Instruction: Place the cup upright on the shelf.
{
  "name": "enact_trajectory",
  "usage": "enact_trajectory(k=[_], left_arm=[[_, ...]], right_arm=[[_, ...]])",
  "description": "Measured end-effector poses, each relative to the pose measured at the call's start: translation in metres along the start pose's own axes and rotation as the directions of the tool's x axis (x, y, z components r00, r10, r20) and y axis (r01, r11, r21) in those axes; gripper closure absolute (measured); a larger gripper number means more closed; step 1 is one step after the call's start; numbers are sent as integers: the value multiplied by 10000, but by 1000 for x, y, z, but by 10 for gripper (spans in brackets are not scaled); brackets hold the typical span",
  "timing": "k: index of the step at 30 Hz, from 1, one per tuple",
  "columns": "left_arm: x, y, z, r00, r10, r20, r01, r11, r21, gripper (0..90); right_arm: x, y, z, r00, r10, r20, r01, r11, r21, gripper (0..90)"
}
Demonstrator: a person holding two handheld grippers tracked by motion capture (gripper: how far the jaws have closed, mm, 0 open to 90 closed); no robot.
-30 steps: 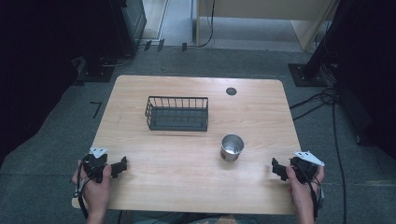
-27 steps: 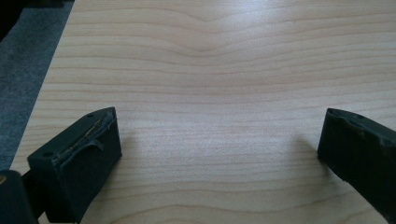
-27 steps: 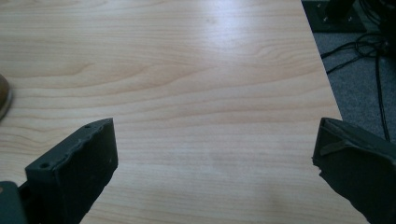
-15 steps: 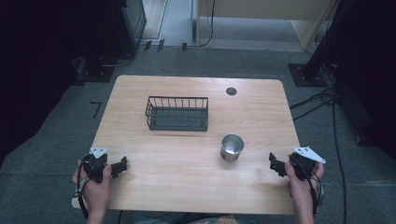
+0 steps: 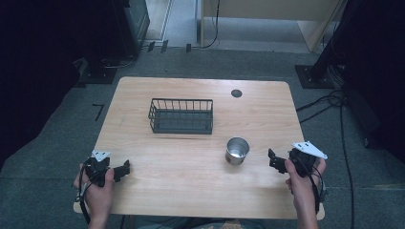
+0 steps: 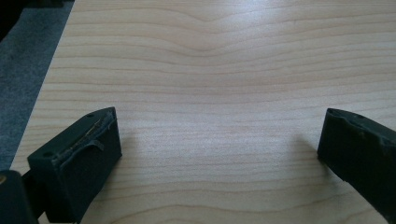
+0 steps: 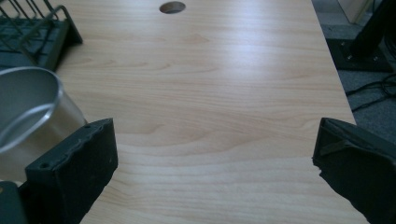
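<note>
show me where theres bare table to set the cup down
Free: the wide strip between the left gripper and the metal cup, in front of the wire basket. Also bare right of the basket. Tightest between the cup and right gripper.

- counter (image 5: 191, 181): pale wood with wavy grain
- cup (image 5: 237, 150): shiny silver metal
- basket (image 5: 181, 116): dark wire, black
- left tool (image 5: 125, 170) and right tool (image 5: 271, 159): black, each with a grey plate
- floor (image 5: 57, 143): grey carpet
</note>
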State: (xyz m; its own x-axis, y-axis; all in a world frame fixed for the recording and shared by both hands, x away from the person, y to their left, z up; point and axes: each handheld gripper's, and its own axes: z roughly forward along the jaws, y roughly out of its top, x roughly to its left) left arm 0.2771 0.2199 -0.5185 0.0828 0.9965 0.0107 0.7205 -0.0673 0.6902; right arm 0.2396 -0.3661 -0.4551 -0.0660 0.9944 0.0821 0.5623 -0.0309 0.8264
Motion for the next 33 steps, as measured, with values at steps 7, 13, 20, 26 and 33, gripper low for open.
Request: enact_trajectory(k=[7, 13, 20, 26, 33], left_arm=[[0, 0, 0, 10000, 11, 0, -11, 10000, 4, 0], [0, 0, 0, 10000, 12, 2, -12, 10000, 11, 0], [0, 0, 0, 10000, 16, -1, -16, 10000, 13, 0], [0, 0, 0, 10000, 23, 2, -23, 10000, 14, 0], [0, 0, 0, 10000, 19, -3, -19, 10000, 3, 0]], right_arm=[[13, 11, 0, 9995, -169, -262, 165, 9998, -140, 0], [28, 20, 1, 9978, -348, -569, 331, 9990, -302, 0], [44, 28, 4, 9950, -493, -870, 459, 9981, -415, 0], [58, 31, 8, 9920, -590, -1120, 547, 9976, -414, 0], [70, 32, 13, 9882, -613, -1400, 565, 9977, -384, 0]])
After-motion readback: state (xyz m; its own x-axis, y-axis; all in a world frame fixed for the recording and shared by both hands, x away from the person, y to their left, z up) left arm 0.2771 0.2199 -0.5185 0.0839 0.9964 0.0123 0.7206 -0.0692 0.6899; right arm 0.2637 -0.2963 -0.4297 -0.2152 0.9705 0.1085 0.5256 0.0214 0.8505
